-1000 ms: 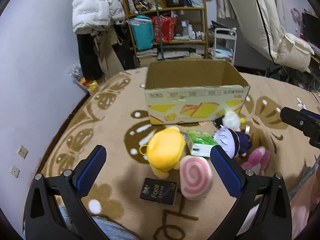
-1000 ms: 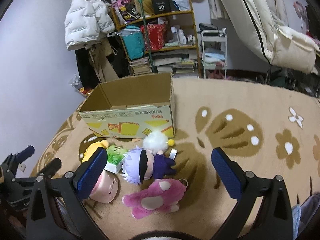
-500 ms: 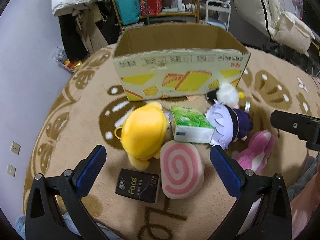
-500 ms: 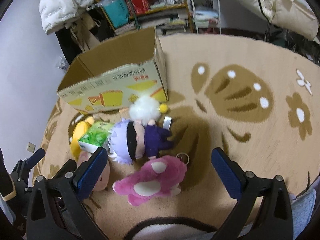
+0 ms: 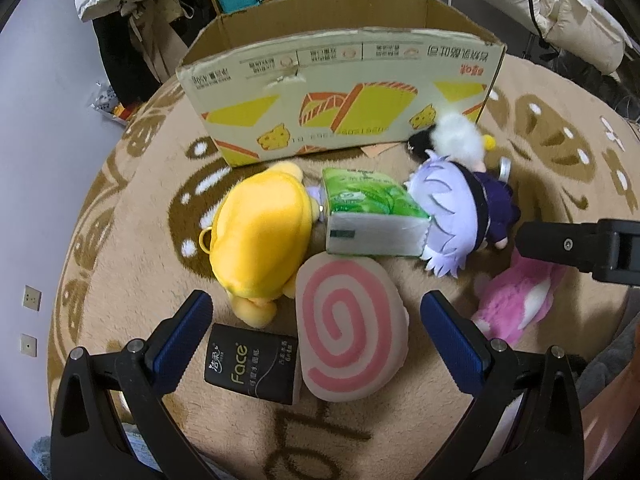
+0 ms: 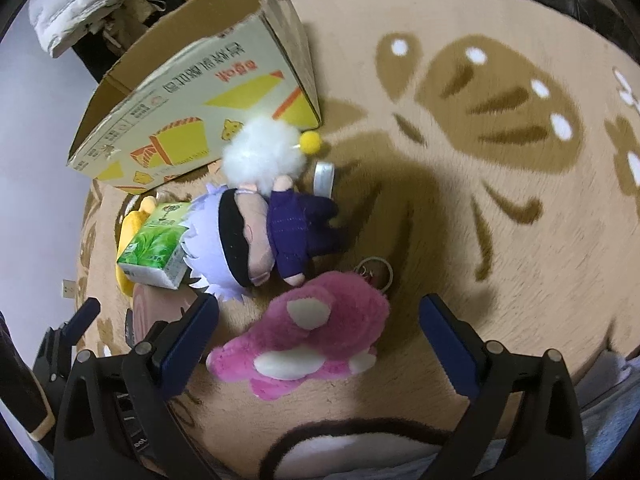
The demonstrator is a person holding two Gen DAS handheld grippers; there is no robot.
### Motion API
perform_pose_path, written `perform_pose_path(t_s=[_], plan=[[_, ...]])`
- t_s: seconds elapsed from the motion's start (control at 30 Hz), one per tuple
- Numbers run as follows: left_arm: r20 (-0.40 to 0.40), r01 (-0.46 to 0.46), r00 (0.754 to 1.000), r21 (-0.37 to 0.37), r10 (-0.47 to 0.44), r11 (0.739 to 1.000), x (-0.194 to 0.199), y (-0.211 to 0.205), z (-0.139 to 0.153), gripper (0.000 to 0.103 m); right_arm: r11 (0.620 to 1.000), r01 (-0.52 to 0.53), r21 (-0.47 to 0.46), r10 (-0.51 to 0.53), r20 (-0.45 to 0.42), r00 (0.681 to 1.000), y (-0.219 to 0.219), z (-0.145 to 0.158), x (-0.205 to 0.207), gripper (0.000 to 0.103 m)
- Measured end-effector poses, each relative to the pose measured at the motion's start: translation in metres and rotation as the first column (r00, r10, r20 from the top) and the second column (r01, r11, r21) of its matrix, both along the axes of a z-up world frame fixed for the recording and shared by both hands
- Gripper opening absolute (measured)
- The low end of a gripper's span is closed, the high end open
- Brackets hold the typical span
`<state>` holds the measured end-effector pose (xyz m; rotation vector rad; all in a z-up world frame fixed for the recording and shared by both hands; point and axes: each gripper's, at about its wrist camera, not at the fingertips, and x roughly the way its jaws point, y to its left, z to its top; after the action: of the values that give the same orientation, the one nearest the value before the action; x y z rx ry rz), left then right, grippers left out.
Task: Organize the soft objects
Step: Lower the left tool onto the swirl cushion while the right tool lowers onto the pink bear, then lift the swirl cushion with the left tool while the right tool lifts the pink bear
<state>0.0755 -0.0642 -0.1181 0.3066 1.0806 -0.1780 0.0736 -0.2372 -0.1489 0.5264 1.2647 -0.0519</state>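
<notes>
Beige carpet (image 5: 132, 216) with brown motifs carries everything. Nearest, the left gripper (image 5: 316, 336) hangs with fingers wide over the pink swirl cushion (image 5: 350, 338) and black tissue pack (image 5: 252, 364); the right gripper (image 6: 318, 334) is spread wide around the pink plush (image 6: 316, 336). Beyond lie the yellow plush (image 5: 260, 236), green tissue pack (image 5: 372, 212) and purple-haired doll (image 6: 256, 236). Farthest, the cardboard box (image 5: 340, 92) holds nothing visible, so sorting seems barely started. Cluttered shelves stand behind.

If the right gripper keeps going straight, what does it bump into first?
Probably the fluffy pink plush toy: it lies between the open right gripper fingers, nearest of everything. Depth is hard to judge.
</notes>
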Motion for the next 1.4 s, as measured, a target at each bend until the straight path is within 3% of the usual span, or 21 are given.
perform_pose_path(t_s=[0.2, 0.33, 0.67, 1.0, 1.2, 1.4], plan=[[-0.023, 0.011, 1.0, 0.023, -0.011, 1.0, 0.001, -0.001, -0.008, 0.103, 0.999, -0.011, 0.037, 0.013, -0.051, 0.999, 0.003, -0.013, 0.003, 0.089], [-0.051, 0.021, 0.998, 0.029, -0.02, 0.999, 0.001, -0.002, -0.013, 0.102, 0.999, -0.034, 0.023, 0.036, -0.068, 0.997, 0.007, -0.017, 0.004, 0.073], [-0.064, 0.011, 0.998, 0.035, -0.009, 0.999, 0.002, 0.001, -0.018, 0.09, 0.999, -0.033, 0.002, 0.033, -0.1, 0.994, 0.015, -0.03, 0.007, 0.072], [-0.066, 0.061, 0.996, 0.014, -0.06, 0.998, -0.007, -0.006, -0.015, 0.052, 0.995, -0.086, -0.049, 0.084, -0.035, 0.996, 0.031, -0.016, 0.005, 0.062], [-0.066, 0.032, 0.997, -0.023, -0.034, 0.999, -0.008, -0.001, -0.01, 0.042, 0.989, -0.109, -0.103, 0.115, 0.05, 0.992, 0.042, 0.002, 0.001, 0.061], [-0.02, -0.013, 1.0, -0.068, 0.011, 0.998, -0.016, 0.011, 0.009, 0.04, 0.993, -0.07, -0.096, 0.085, 0.157, 0.984, 0.03, 0.021, -0.007, 0.061]])
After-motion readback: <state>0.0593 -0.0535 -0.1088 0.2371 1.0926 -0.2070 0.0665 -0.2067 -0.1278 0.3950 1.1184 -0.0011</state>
